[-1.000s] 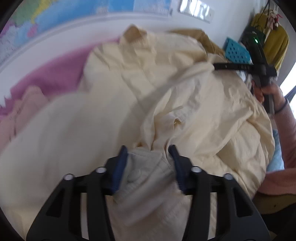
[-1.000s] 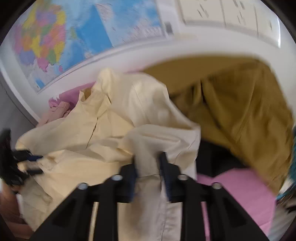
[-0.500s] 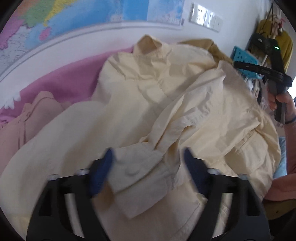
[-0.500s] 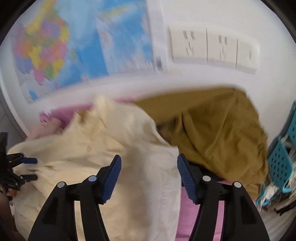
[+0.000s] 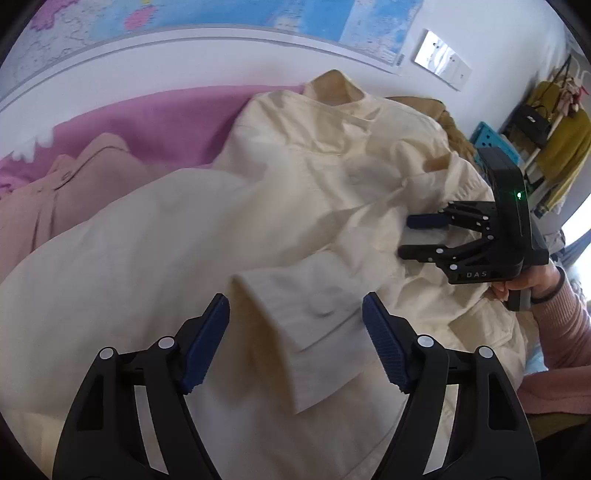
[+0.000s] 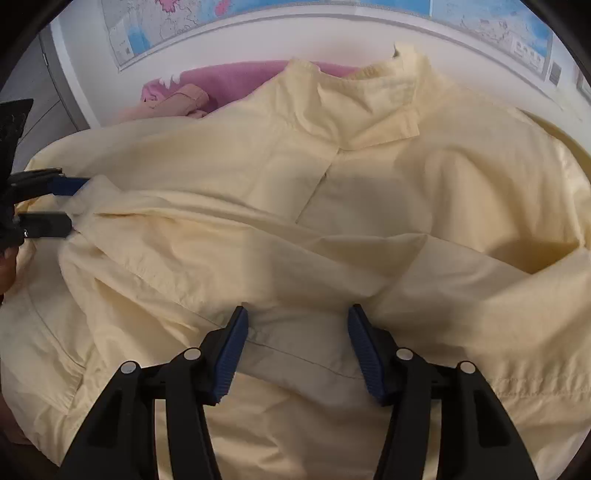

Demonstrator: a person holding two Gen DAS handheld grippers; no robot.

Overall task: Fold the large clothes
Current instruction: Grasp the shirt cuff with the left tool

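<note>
Both tools stand with their jaws apart and nothing between the pads: the left tool [image 5: 295, 343] hovers over a buttoned cuff [image 5: 314, 332] of the pale yellow shirt [image 6: 332, 221], and the right tool [image 6: 295, 347] hangs low over a fold of the same shirt near its lower middle. The shirt lies spread on the pink-covered surface [image 5: 166, 118], collar [image 6: 369, 99] at the far end toward the wall with the map [image 5: 258, 22], hem toward the person, so its long axis runs away from both tools. One sleeve [image 6: 240, 236] is laid across the body, reaching from the right tool's side over toward the left tool, and its cuff sits straight ahead of the left tool, between the two blue pads and just beneath them. That makes the left hand the nearer one for any work on the cuff, while the right tool, seen in the left wrist view out at the shirt's right edge, is closer to the side seam and the other shoulder. A peach garment [image 5: 62, 199] lies beside the shirt on the left, and a mustard one [image 5: 450, 125] shows behind it. By my reading the sleeves are being laid in, with the body folds not yet made.
</note>
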